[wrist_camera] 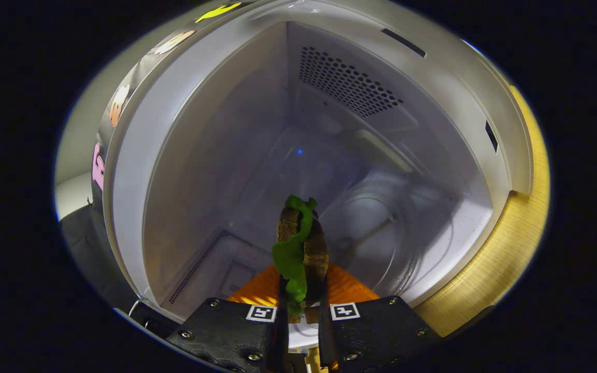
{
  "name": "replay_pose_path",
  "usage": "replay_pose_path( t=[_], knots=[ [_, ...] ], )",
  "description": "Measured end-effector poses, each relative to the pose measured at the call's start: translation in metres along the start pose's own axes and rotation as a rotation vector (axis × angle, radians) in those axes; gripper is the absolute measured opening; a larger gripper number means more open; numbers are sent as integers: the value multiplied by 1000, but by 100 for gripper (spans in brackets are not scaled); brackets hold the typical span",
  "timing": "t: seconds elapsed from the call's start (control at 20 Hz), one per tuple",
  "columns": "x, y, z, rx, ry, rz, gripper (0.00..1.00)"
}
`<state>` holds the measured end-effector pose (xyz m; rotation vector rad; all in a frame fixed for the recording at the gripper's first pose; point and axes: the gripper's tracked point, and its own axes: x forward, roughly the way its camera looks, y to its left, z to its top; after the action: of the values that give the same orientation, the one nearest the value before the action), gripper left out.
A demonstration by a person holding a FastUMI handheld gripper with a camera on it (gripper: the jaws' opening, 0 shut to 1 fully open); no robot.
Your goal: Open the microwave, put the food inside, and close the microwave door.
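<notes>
Gripper (301, 305) fingers are closed narrow, both pressing the sandwich (301, 243) held upright between them: two brown bread slices with a green lettuce leaf spilling out of the near and top edges. It sits inside the open microwave (215, 155), above the glass turntable (381, 228) to its right. Far behind, a perforated vent (347, 83) marks the pale cavity wall. Right of the oven lies the wooden tabletop (506, 248).

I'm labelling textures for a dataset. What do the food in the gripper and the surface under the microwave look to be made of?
The sandwich, clamped between the gripper fingers: rough, matte brown slices with a glossy green leaf, likely a plastic or foam toy. The tabletop: pale wood or a wood-look laminate, with fine parallel grain lines.
</notes>
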<state>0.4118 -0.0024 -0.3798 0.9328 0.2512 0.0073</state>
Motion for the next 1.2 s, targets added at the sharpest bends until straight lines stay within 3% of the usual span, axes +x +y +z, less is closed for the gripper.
replay_pose_path(
  t=[0.15,0.3,0.5,0.75,0.85,1.2],
  knots=[
    [2,-2,5,-53,-31,-25,39],
    [-1,-10,11,-145,-66,-98,73],
    [-8,-17,18,-284,-101,-189,94],
    [-21,-16,44,-584,-197,-271,94],
    [-25,-12,50,-649,-218,-278,95],
    [-35,-7,34,-627,-100,-240,96]
  ],
)
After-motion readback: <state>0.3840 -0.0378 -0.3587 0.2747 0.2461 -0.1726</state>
